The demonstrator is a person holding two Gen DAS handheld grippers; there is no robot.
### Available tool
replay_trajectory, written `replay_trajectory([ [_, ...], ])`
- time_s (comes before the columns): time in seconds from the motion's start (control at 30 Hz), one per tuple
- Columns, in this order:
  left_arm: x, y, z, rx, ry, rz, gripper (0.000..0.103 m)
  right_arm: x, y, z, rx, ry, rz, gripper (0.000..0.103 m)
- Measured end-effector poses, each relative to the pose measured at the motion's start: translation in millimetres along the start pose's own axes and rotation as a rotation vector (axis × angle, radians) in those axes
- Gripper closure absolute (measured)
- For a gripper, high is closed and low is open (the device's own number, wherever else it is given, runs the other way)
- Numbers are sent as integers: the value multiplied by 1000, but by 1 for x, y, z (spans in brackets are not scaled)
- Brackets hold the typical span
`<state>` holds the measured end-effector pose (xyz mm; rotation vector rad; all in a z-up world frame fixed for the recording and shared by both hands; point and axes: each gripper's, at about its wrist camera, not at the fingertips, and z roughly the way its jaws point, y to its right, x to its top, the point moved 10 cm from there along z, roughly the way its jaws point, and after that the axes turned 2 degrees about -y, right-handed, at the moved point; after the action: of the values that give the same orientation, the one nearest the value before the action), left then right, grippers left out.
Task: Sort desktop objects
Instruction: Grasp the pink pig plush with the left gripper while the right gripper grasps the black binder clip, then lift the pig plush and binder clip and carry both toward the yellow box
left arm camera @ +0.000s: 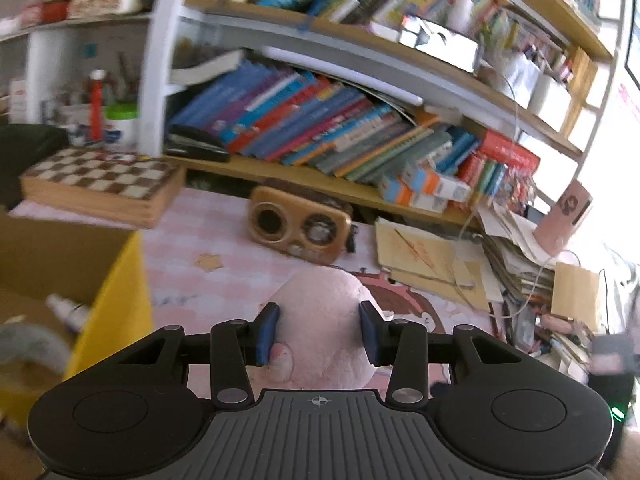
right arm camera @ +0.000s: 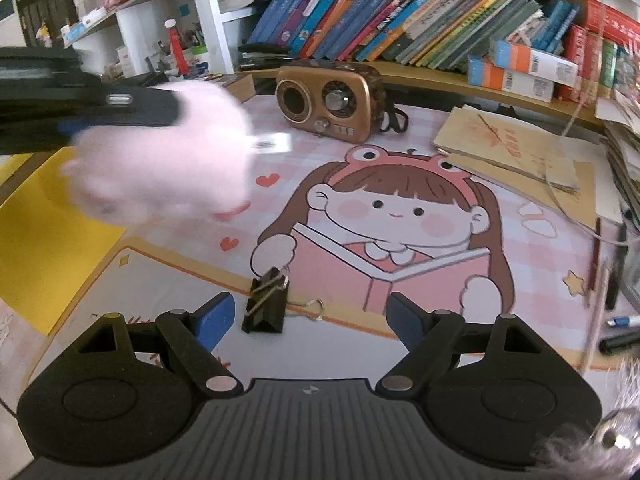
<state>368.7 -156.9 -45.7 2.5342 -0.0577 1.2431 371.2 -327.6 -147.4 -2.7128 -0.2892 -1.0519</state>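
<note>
The left gripper (left arm camera: 319, 334) is carrying a pink plush toy (left arm camera: 324, 320) above the tabletop (right arm camera: 168, 280), its blue pads (left arm camera: 267, 334) pressing into the soft body from both sides, closed just far enough to dent the fur. In the right wrist view the same toy (right arm camera: 160, 160) is showing as a pink blur hanging in mid-air over the left part of the cartoon desk mat (right arm camera: 400, 216), with a small white tag (right arm camera: 276, 142) sticking out of it. So the step in hand looks like a carry: the plush is off the surface and travelling.

Just to the left of it in the left wrist view, a yellow-sided cardboard box (left arm camera: 116, 304) is standing open, with a small white bottle (left arm camera: 68, 312) lying inside. That box looks like the likely drop-off, though nothing here confirms it. If so, the next move calls for swinging the toy leftward until it is over the opening, lowering it past the yellow wall, and then spreading the jaws so the plush falls free instead of snagging on a pad.

Meanwhile the right gripper (right arm camera: 310, 318) is hovering low with its jaws spread wide and holding nothing. A black binder clip (right arm camera: 266, 306) is standing on the mat between its fingers, nearer the left one, apparently untouched. That is looking like the next pick: ease forward, centre on the clip, and close on its black body.
</note>
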Motion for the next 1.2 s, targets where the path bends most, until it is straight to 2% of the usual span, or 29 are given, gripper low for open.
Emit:
replay_trajectory([
  [0.2, -25, -21, -24, 64, -4, -100, 62, 6, -12, 20, 23, -8, -46, 21],
  [0.3, -32, -27, -32, 78, -4, -143, 62, 4, -19, 28, 23, -20, -74, 28],
  [0.43, -34, -29, -39, 83, 5, -159, 62, -2, -24, 32, 23, -31, -84, 57],
  [0.5, -35, -29, -43, 85, 8, -160, 62, -3, -23, 31, 22, -21, -79, 66],
  [0.57, -35, -28, -45, 84, 11, -161, 62, -2, -23, 30, 31, -12, -68, 84],
  [0.63, -37, -26, -46, 81, 11, -162, 62, -1, -23, 27, 40, -3, -57, 89],
  [0.87, -38, -20, -49, 60, 17, -153, 62, 6, -18, 9, 37, 55, -28, 94],
  [1.2, -44, -16, -58, 49, 26, -167, 62, 2, -16, 1, 28, 47, -27, 97],
])
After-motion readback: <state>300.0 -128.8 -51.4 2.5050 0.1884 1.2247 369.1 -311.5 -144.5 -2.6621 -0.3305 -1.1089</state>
